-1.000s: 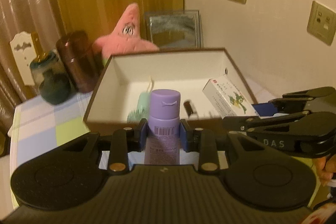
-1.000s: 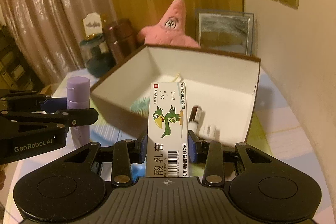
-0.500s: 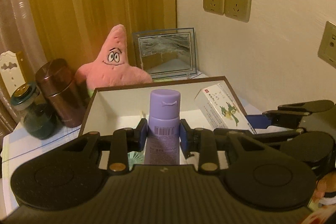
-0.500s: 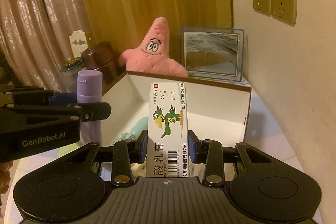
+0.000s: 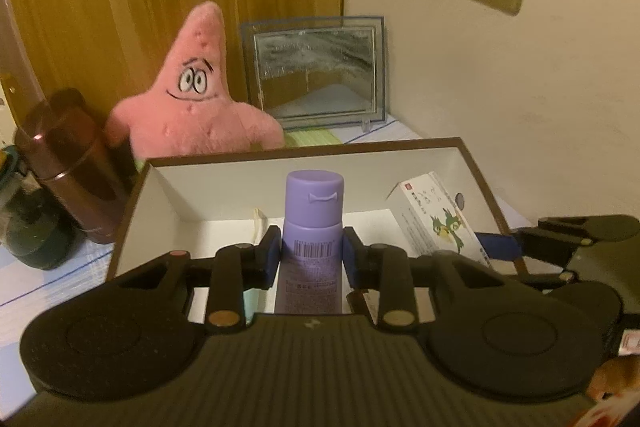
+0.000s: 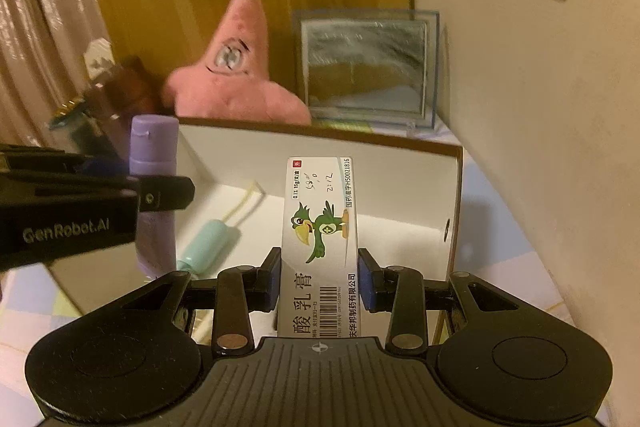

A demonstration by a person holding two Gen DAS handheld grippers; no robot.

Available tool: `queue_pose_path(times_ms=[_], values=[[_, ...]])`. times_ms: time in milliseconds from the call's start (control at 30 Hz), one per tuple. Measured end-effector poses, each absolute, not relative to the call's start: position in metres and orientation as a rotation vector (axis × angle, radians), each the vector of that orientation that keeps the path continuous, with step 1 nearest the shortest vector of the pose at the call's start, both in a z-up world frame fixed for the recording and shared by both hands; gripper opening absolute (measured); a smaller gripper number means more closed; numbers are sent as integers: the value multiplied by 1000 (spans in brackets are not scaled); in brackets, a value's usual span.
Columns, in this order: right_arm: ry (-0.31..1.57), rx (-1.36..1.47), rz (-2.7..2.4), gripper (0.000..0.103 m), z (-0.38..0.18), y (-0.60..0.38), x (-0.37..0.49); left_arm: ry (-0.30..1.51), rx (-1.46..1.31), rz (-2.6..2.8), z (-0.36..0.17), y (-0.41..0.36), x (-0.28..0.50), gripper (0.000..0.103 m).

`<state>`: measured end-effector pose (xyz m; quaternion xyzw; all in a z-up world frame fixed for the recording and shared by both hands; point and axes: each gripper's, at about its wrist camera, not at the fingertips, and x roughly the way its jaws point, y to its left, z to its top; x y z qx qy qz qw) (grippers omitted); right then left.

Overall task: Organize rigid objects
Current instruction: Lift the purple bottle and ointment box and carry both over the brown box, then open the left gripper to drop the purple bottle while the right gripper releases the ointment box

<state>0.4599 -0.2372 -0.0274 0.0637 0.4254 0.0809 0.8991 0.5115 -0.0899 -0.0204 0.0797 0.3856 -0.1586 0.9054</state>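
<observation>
- Left wrist view: my left gripper (image 5: 311,254) has its jaws drawn in to a narrow gap, blue pads pressed on both sides of the purple bottle (image 5: 313,215), which stands upright between my fingers with its cap above the pads.
- Ahead of and below my left fingertips lies the open white box (image 5: 476,167), so the bottle hangs over its near half.
- Right wrist view: my right gripper (image 6: 319,279) is closed to a slim gap on the ointment carton (image 6: 320,227), pads on its long sides, the carton poking forward past my fingertips over the box floor.
- Just left of my right fingers, on the box floor, lies a mint-green tube (image 6: 208,243) with a cord; near my right pad, low down, something small and dark is partly hidden and I cannot tell what it is.
- To do this well, I judge I should lower each piece until it nearly rests on the floor before easing the pads apart, not drop it from height.
- I would set the bottle to the left of the mint tube or clear of its cord, and lay the carton flat toward the right wall.
- My two grippers are close beside each other, so I would release one at a time to avoid knocking fingers together.
</observation>
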Motion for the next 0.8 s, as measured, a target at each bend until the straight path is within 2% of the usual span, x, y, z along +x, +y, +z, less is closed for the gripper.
queue_pose_path(times_ms=[633, 733, 800], values=[[948, 76, 147, 38, -56, -238, 497, 972, 187, -306, -87, -98, 571, 29], [948, 77, 145, 38, -56, -237, 497, 972, 203, -288, -89, -97, 575, 39], [947, 78, 142, 38, -55, -237, 498, 962, 208, -288, -88, -94, 576, 39]])
